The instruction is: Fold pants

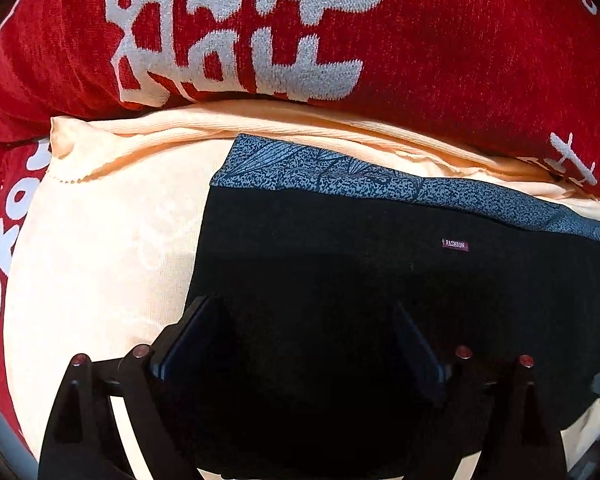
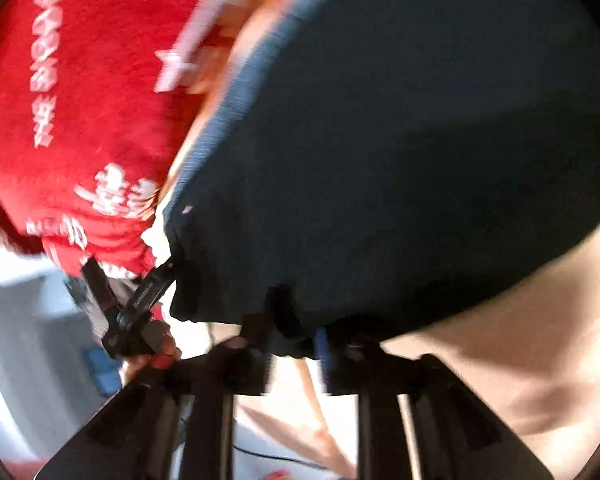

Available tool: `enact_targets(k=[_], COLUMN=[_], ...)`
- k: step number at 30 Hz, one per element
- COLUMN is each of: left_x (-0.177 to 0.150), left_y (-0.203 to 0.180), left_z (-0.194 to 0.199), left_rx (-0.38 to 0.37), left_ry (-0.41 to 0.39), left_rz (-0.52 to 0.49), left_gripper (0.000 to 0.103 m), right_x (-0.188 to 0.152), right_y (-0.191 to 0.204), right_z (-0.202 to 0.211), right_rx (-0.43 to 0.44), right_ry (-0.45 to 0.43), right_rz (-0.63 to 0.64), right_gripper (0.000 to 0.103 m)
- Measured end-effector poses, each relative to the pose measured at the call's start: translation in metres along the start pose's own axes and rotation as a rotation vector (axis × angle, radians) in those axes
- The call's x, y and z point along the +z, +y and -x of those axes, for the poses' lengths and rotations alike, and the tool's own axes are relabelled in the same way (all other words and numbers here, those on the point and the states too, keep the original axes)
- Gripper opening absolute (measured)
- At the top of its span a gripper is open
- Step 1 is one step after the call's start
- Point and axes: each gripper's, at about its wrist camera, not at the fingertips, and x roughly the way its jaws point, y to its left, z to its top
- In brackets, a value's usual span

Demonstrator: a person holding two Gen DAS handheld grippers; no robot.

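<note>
Matt black cloth pants [image 1: 340,280]

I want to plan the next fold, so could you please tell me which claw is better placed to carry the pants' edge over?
Probably the right claw: it is pinched shut on the edge of the black pants. The left claw stands open over them, gripping nothing.

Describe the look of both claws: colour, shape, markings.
The left claw is black, with two flat fingers faced in dark blue pads, on ribbed triangular brackets topped by round reddish studs. The right claw is also black with a blue pad; blur hides finer detail.
</note>
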Motion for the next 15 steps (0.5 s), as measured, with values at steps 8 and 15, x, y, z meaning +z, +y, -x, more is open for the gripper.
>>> enact_targets(k=[8,15], left_x=[-0.006,-0.020], left_y=[0.014,-0.062], left_z=[0.007,0.052], left_rx=[0.040,-0.048], left_ry=[0.020,-0.031], left_rz=[0.020,-0.124], left_gripper=[0.100,0.100], right_x=[-0.025,-0.013], right_y=[-0.023,-0.010], right_z=[0.000,0.064], right_rx=[-0.070,-0.260], right_ry=[-0.024,-0.049], right_rz=[-0.063,0.113], right_gripper=[0.008,0.011])
